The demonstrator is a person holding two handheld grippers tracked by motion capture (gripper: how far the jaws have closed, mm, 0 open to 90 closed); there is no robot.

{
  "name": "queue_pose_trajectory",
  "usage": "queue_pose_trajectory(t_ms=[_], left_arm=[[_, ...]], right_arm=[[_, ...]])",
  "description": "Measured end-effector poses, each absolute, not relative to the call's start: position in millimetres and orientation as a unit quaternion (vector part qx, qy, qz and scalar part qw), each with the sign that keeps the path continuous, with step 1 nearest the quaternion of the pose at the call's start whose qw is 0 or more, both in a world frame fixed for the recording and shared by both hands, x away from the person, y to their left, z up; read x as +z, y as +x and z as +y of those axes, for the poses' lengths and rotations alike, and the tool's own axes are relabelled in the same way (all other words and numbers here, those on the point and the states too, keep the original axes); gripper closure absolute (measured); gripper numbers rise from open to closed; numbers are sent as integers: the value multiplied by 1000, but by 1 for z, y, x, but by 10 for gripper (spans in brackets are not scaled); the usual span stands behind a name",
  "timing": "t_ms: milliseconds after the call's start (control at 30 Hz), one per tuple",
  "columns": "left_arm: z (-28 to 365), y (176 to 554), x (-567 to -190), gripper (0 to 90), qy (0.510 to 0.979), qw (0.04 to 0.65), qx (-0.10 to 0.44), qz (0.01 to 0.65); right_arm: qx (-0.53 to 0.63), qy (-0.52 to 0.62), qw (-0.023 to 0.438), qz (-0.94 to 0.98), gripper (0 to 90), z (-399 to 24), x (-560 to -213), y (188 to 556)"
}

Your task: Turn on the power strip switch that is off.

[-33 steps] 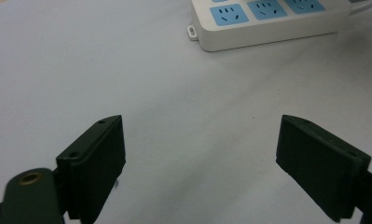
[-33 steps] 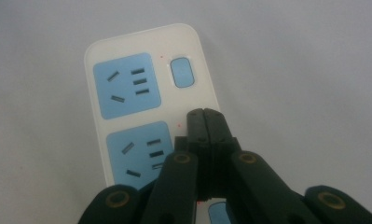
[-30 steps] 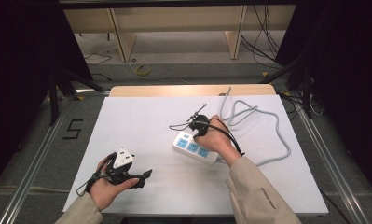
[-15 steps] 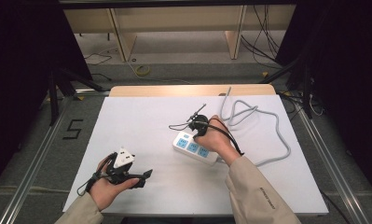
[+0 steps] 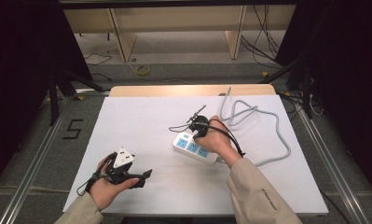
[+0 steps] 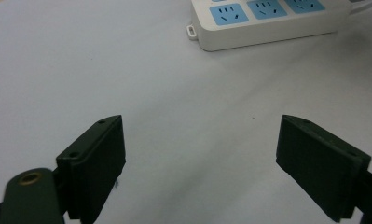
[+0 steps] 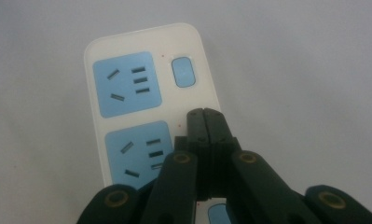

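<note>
Power strip (image 7: 141, 107) directly under right gripper (image 7: 204, 114) tips (jaws together).

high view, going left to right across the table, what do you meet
left tongs → power strip → right hand → grey cable

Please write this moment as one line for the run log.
right tool: shut, empty, above power strip near its blue switch | left tool: open, empty, over white table | strip cable: loose behind
</note>
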State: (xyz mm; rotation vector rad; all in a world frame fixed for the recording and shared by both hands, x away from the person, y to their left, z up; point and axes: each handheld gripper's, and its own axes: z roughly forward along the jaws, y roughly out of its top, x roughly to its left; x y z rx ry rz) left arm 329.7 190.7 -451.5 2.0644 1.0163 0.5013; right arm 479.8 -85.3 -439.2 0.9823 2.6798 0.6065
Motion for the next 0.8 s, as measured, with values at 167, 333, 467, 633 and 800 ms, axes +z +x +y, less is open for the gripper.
queue_pose_trajectory(t_ms=[167, 333, 467, 633, 800], left_arm=[[191, 330, -451, 153, 811, 382, 197, 398], [192, 330, -451, 153, 810, 382, 197, 399], [191, 330, -451, 153, 810, 383, 196, 399], [191, 330, -451, 153, 810, 382, 196, 399], [192, 330, -451, 153, 809, 383, 196, 401]], right_arm=[[213, 334, 107, 912, 900, -85, -438, 479], [218, 330, 111, 912, 900, -86, -438, 477], [226, 330, 115, 909, 866, -89, -434, 477], [238, 334, 116, 905, 824, -95, -431, 475], [248, 339, 119, 900, 768, -102, -429, 472]])
